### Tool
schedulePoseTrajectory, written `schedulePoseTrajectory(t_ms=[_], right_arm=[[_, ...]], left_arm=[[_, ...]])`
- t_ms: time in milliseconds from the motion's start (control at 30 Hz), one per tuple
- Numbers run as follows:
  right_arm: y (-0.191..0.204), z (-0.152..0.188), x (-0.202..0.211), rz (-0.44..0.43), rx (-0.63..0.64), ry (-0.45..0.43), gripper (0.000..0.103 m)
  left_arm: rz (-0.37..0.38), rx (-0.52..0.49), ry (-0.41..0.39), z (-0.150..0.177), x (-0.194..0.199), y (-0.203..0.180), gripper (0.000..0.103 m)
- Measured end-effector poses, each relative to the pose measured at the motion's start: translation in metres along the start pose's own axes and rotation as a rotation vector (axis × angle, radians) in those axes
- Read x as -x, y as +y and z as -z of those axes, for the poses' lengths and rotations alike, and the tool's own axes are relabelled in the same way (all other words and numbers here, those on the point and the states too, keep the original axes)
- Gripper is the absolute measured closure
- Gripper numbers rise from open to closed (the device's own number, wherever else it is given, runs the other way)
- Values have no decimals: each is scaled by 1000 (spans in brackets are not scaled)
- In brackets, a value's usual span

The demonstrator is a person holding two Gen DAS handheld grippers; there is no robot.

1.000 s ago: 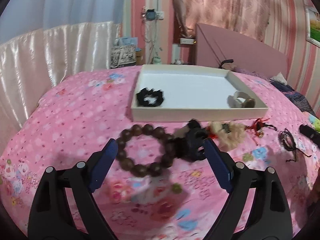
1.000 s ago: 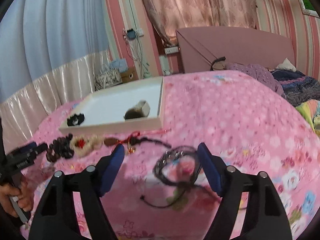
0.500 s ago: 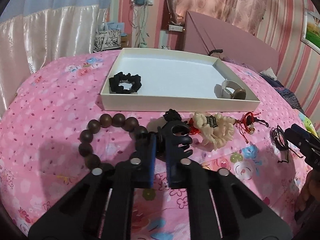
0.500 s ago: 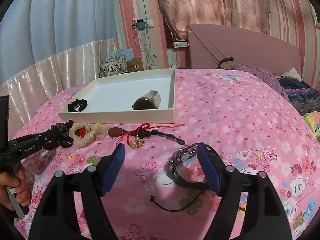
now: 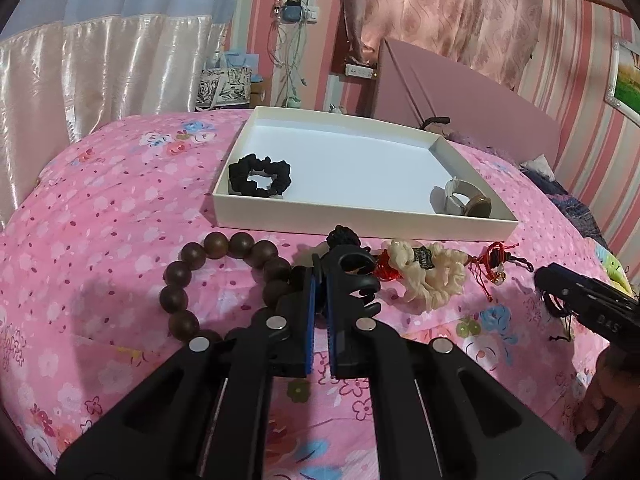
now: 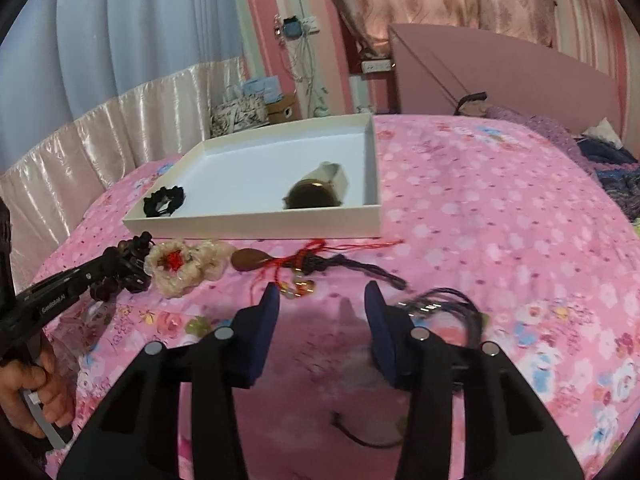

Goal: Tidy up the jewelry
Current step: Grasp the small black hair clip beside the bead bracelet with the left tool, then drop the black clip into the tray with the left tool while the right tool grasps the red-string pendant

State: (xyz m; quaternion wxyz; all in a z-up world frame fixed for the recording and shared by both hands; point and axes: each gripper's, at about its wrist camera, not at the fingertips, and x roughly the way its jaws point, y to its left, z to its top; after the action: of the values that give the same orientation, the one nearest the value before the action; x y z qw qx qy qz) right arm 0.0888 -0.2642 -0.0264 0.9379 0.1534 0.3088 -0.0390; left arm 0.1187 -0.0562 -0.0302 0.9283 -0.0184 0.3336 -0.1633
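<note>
A white tray (image 5: 360, 216) on the pink bedspread holds a black scrunchie (image 5: 259, 174) and a white-strapped watch (image 5: 466, 199). In front of it lie a brown bead bracelet (image 5: 218, 245), a black hair claw (image 5: 354, 268), a cream scrunchie (image 5: 434, 276) and a red cord charm (image 5: 496, 260). My left gripper (image 5: 320, 276) is shut at the bracelet's right side beside the claw; what it pinches is hidden. My right gripper (image 6: 322, 300) is open above the bedspread, with a dark cord bracelet (image 6: 448, 308) just right of its right finger.
A brown pendant (image 6: 250, 258) and a black cord (image 6: 360, 270) lie by the red charm (image 6: 298, 264) in front of the tray (image 6: 256, 226). A pink headboard (image 5: 460, 92) and folded clothes (image 6: 608, 168) are at the far right. Curtains stand to the left.
My left gripper closed a second ago at the bracelet's right side and has since held still. My right gripper moved left, so the dark cord bracelet now lies outside its right finger.
</note>
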Motion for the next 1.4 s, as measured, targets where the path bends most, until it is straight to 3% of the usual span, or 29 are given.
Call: schedulePoseTrajectory(t_ms=[167,200,233,300,467,633,833,1033,1200,1400], right_arm=[[8,-4,-25,-9,-4,80,60],[9,-4,-29,-17,-5,97,69],[11,-4,-33,-15,-8,109,71],[14,-3,-43,-16,1,155,71],[21,-6,-52,8,27,169,68],[15,-8,-51,9,5,164,89],[16,-2,-28,-44,2,122,90],[12,-4,24,-88,-13,20,90],[11,-21,56,-92,16,-61,90],[14,-47,64,-103,47,-119,89]], left_arm=[[-5,-9,-14,1,2,-3,101],[-7,-10,-16,1,2,-4,101],[-8,-12,-20,1,3,-4,101],[-7,-16,-19,1,2,-5,101],[-4,-14,-19,1,1,-5,101],[-2,-10,-20,2,2,-4,101],[22,6,-32,-1,11,1,101],[36,-3,-80,-15,39,5,101],[54,-4,-113,-26,53,6,101],[58,-35,-182,-48,69,3,101]])
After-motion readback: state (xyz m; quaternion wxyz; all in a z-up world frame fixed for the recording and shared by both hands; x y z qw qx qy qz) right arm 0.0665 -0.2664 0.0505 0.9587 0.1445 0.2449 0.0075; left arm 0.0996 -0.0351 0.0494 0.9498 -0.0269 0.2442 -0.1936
